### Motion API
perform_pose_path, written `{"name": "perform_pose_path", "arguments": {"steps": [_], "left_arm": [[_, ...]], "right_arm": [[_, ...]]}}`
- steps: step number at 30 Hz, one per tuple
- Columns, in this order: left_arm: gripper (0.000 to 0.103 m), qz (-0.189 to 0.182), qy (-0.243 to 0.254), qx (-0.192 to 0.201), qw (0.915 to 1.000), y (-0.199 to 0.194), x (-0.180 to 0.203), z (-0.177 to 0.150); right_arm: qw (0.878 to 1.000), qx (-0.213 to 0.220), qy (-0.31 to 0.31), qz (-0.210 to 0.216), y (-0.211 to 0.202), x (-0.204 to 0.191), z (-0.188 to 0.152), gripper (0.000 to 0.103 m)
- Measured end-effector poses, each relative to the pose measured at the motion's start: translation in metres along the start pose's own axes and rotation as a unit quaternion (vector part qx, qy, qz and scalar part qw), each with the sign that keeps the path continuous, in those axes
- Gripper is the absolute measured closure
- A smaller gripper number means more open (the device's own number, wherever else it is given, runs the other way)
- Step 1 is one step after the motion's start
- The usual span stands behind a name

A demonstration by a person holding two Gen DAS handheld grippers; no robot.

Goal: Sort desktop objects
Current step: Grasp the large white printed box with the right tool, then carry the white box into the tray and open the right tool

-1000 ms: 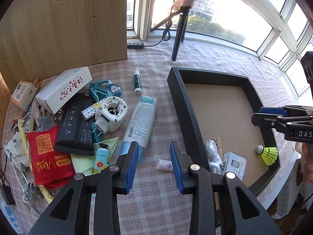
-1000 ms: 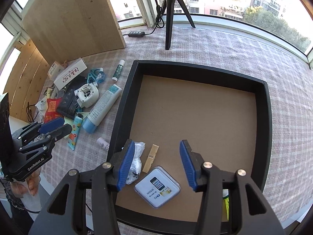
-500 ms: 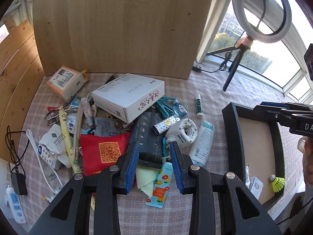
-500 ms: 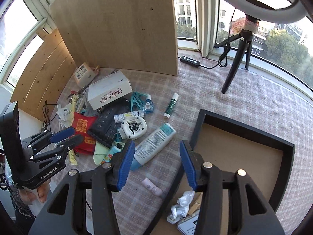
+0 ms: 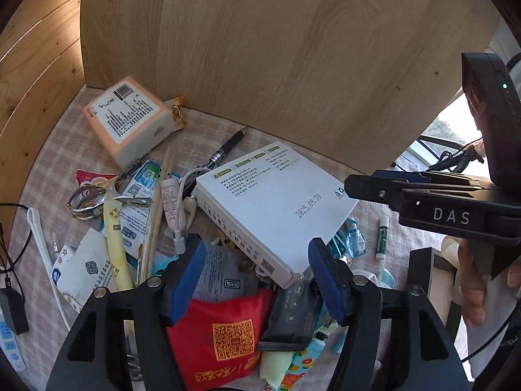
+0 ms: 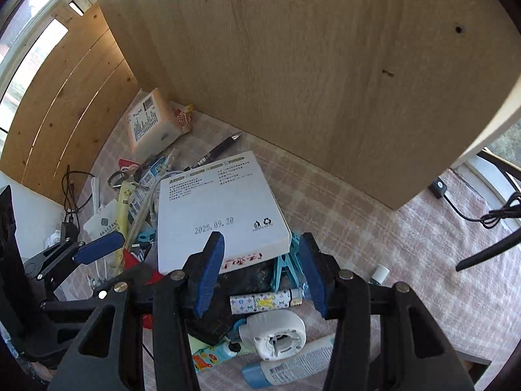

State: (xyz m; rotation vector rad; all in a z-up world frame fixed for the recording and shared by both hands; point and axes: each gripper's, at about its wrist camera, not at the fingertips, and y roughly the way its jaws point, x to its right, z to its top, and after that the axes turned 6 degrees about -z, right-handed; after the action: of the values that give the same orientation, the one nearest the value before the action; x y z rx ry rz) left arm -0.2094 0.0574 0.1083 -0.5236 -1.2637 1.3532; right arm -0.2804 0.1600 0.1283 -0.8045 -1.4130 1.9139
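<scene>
A heap of desk clutter lies on the checked cloth. A flat white box (image 5: 270, 205) rests on top of it, over a red QR-code pouch (image 5: 228, 329) and a black pack (image 5: 289, 312). My left gripper (image 5: 257, 270) hovers just above the heap. Its jaws are opening, with the box's near corner below the gap and nothing pressed. My right gripper (image 6: 262, 260) hangs open over the same white box (image 6: 218, 208), at its near edge, holding nothing. Each gripper shows in the other's view: the right gripper (image 5: 374, 185) at the right, the left gripper (image 6: 97, 251) at the left.
A tall wooden board (image 5: 293, 49) stands right behind the heap. A peach tissue pack (image 5: 127, 117), a pen (image 5: 228, 150) and scissors (image 5: 91, 198) lie at the back. A white round gadget (image 6: 276, 332), a tube (image 6: 293, 365) and a patterned stick (image 6: 263, 303) lie nearer. A black tray corner (image 5: 423, 273) is at the right.
Both grippers have swung left, away from the black tray and over the heap of clutter. The left gripper's jaws stand wider apart than before. The right gripper's gap looks unchanged.
</scene>
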Motion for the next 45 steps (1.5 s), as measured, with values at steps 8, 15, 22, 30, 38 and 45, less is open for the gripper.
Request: {"name": "perform_pose_path", "arguments": {"steps": [8, 15, 22, 30, 38, 45], "left_arm": [[0.038, -0.026, -0.038, -0.029, 0.9985, 0.034, -0.016, 0.014], [0.038, -0.046, -0.041, -0.033, 0.9975, 0.041, -0.014, 0.013], [0.038, -0.020, -0.017, -0.016, 0.9995, 0.031, -0.004, 0.009], [0.038, -0.020, -0.006, 0.001, 0.9998, 0.002, 0.005, -0.006], [0.038, -0.027, 0.041, 0.027, 0.9984, -0.050, 0.048, -0.042], [0.038, -0.054, 0.100, 0.030, 0.9931, -0.075, 0.116, -0.082]], "right_arm": [[0.999, -0.036, 0.006, 0.028, 0.046, -0.001, 0.025, 0.055], [0.997, -0.055, 0.017, 0.053, 0.057, -0.003, 0.021, 0.055], [0.997, -0.044, 0.023, 0.058, 0.050, -0.008, 0.013, 0.055], [0.997, -0.029, 0.039, 0.067, 0.027, -0.015, -0.014, 0.055], [0.997, 0.014, 0.049, 0.055, -0.038, -0.016, -0.063, 0.055], [0.995, 0.057, 0.079, 0.028, -0.099, 0.010, -0.131, 0.055]]}}
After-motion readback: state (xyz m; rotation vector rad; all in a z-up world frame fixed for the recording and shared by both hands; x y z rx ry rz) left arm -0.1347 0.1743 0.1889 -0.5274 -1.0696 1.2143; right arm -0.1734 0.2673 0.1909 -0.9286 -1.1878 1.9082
